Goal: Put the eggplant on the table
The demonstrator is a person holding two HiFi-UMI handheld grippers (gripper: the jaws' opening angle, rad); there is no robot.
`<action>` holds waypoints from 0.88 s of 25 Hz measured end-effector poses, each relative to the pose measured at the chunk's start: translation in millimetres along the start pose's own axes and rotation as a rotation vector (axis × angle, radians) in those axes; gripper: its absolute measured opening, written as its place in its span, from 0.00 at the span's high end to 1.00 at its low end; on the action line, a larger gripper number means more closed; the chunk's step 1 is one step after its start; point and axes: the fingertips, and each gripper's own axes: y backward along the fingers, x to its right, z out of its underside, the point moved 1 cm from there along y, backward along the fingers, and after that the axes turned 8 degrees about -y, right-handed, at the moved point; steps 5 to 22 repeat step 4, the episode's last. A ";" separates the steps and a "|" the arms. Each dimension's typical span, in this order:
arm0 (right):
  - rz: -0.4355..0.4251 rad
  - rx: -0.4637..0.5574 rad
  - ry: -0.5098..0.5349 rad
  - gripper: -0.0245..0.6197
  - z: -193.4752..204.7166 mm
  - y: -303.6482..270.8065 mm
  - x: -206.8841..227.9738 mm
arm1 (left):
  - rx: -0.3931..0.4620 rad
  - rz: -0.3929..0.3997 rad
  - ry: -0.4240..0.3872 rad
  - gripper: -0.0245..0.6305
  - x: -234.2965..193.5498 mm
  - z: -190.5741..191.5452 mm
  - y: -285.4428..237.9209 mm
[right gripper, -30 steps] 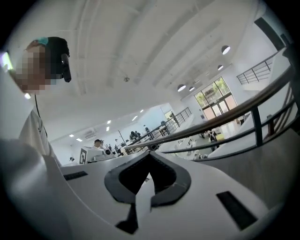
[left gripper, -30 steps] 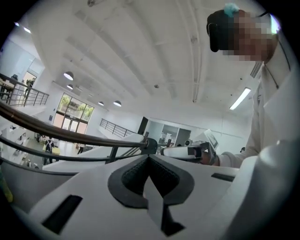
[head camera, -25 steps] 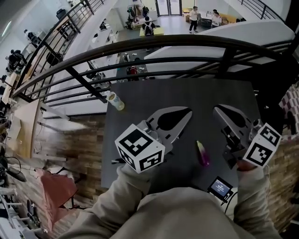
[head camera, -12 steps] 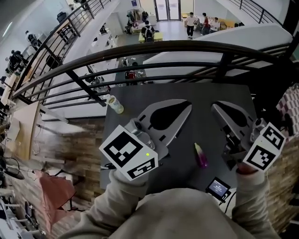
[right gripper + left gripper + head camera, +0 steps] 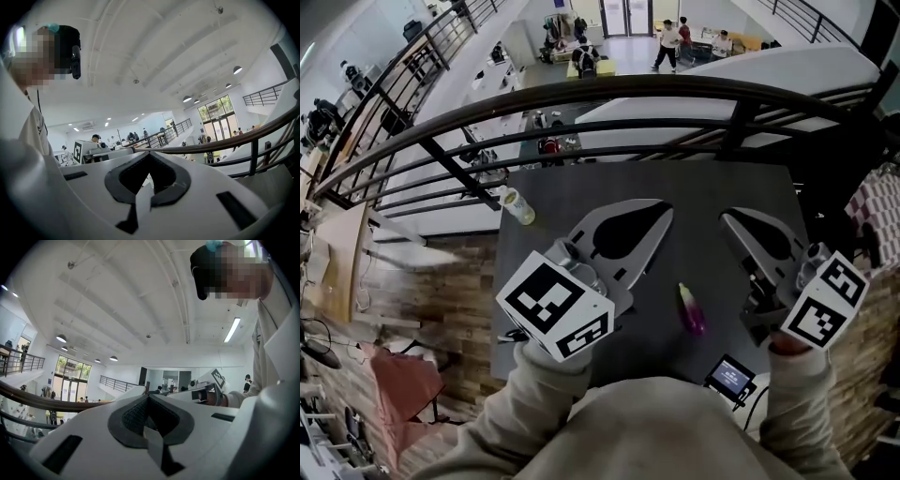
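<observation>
Small eggplant [image 5: 690,309], glossy purple, tapered, pale at one end, lies on matte dark-grey desk [image 5: 703,187]. It sits between left hand-held gripper [image 5: 659,212] and right hand-held gripper [image 5: 730,218], touching neither. Both have smooth white plastic jaws, closed, nothing gripped.

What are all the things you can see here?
table: one, dark grey, beside the railing
eggplant: one, purple, lying on the table, near side
bottle: one, pale, table's far left corner
screen device: one, black, by the table's near edge
railing: one, black, beyond the table
left gripper: one, whitish, shut and empty, over the table
right gripper: one, whitish, shut and empty, over the table
sleeves: two, beige, bottom of view
</observation>
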 end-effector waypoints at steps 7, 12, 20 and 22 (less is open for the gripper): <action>0.012 0.001 0.002 0.94 -0.7 6.3 2.1 | 0.006 0.015 0.011 0.96 5.6 2.3 -2.5; 0.012 0.001 0.002 0.94 -0.7 6.3 2.1 | 0.006 0.015 0.011 0.96 5.6 2.3 -2.5; 0.012 0.001 0.002 0.94 -0.7 6.3 2.1 | 0.006 0.015 0.011 0.96 5.6 2.3 -2.5; 0.012 0.001 0.002 0.94 -0.7 6.3 2.1 | 0.006 0.015 0.011 0.96 5.6 2.3 -2.5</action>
